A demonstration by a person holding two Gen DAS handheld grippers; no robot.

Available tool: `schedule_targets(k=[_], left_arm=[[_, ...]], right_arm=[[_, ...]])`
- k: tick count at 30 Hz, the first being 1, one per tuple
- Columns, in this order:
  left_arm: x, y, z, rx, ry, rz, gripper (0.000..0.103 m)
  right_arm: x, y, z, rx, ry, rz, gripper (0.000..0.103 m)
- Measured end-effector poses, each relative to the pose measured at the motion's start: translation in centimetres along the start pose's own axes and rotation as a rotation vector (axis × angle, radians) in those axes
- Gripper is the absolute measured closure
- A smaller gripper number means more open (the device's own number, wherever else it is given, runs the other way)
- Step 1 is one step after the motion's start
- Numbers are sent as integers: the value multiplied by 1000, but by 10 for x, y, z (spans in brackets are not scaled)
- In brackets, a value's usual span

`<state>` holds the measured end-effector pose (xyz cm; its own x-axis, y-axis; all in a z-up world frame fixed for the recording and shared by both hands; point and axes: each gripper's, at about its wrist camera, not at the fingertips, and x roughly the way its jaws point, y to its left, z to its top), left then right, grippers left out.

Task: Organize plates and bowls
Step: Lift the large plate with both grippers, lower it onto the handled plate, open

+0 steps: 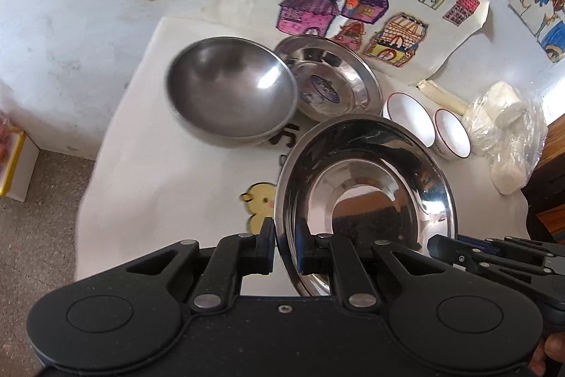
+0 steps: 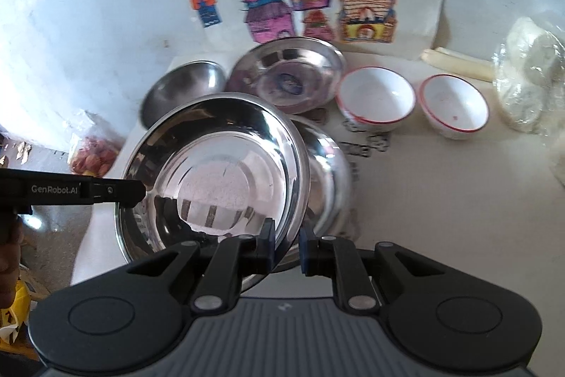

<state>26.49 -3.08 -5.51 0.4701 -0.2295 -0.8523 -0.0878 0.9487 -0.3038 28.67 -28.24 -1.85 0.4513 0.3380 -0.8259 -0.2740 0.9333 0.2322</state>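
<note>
Both jaws pinch the rim of one steel plate [image 2: 215,172]: the left gripper [image 1: 286,248] on its left edge, the right gripper [image 2: 286,248] on its near right edge. I think two grips keep it level above the table [image 1: 159,186]. A second steel plate [image 2: 287,73] lies farther, probably for stacking.

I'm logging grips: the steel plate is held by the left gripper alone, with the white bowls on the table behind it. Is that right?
Not alone. The right gripper is also shut on the rim of the steel plate, as the right wrist view shows. The left gripper holds another part of the rim. The white bowls do sit on the table behind it.
</note>
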Motion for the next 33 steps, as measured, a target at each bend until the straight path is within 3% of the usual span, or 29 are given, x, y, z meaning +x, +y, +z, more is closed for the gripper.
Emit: schedule_targets(k=[8,20,33], left_arm=[[23,-18,4,10,9,58,91],[41,-21,4,-9,27,150,91],[47,-26,5,-4,45,180,88]], right_arm=[[19,-18,7,-43,3,-107,87],[46,-18,24,-154,70,-72,86],[57,-15,28,-180,89,-86,85]])
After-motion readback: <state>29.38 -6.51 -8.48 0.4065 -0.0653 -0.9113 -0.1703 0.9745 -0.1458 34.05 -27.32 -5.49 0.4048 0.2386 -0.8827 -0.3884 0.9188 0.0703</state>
